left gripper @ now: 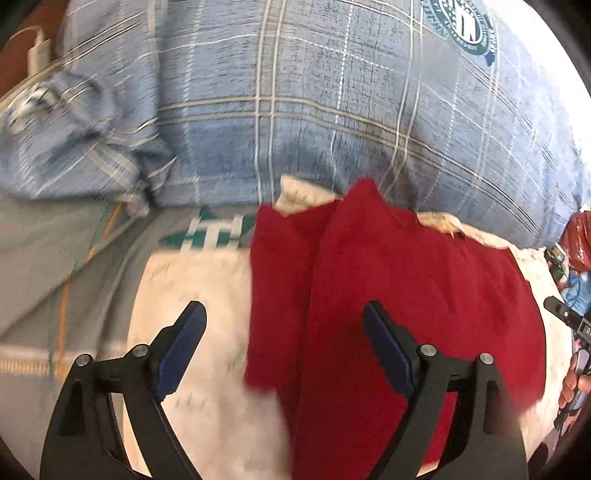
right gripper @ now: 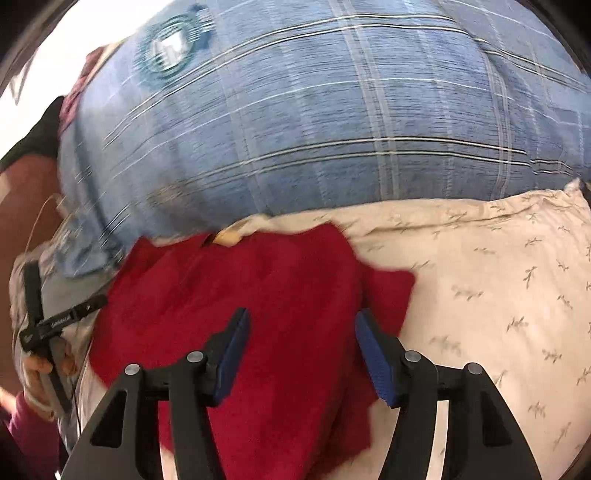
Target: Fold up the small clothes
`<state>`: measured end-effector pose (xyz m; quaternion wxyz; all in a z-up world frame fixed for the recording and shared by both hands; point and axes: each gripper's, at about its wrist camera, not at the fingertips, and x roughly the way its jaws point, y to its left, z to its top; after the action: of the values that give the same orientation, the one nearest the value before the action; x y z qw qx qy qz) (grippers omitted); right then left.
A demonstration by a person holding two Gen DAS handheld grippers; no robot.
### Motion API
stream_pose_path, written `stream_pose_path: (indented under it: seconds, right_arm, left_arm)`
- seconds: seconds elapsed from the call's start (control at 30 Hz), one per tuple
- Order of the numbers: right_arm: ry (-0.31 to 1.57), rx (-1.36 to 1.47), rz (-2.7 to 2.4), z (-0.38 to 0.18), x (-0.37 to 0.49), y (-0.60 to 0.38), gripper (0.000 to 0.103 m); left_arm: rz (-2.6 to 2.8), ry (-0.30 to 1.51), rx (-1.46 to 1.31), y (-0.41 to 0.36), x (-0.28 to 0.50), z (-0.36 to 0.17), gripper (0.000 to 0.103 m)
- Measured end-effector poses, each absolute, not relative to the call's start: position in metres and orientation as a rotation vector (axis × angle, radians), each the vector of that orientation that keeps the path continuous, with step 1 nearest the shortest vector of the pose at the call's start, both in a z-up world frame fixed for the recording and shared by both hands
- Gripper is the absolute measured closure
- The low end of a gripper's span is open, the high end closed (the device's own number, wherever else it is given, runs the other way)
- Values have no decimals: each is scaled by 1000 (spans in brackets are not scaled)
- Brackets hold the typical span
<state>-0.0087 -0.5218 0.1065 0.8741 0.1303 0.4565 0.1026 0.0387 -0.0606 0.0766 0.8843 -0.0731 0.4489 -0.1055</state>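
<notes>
1. The left gripper hangs with its jaws spread wide and nothing between the blue pads; the left edge of a red garment lies below the gap, unpinched.
2. The right gripper also stands apart — its pads hover above the same red cloth without pressing on it, and no fabric is lifted between them.
3. The red garment lies folded on a cream pillow printed with small sprigs, one layer lapped over another along a lengthwise crease.
4. Behind the pillow rises a bulky blue plaid bedcover bearing a round green emblem.
5. At the edge of each view the other hand appears — in the right wrist view, the left hand with a dark red sleeve grips its tool's handle.
6. Both pictures are smeared by motion blur.
</notes>
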Motion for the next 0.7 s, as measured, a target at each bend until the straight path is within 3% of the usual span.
stream_pose_path:
  seconds: [0.17, 0.43, 0.7]
  right_arm:
    - [1068, 148, 129, 83, 5, -488, 43]
    - [965, 184, 282, 143, 22, -416, 41]
    - [1021, 244, 502, 113, 97, -280, 42]
  left_arm:
    - [-157, 988, -103, -62, 4, 56, 16]
    - [-158, 963, -186, -45, -20, 48, 16]
    - [-217, 967, -247, -36, -19, 40, 15]
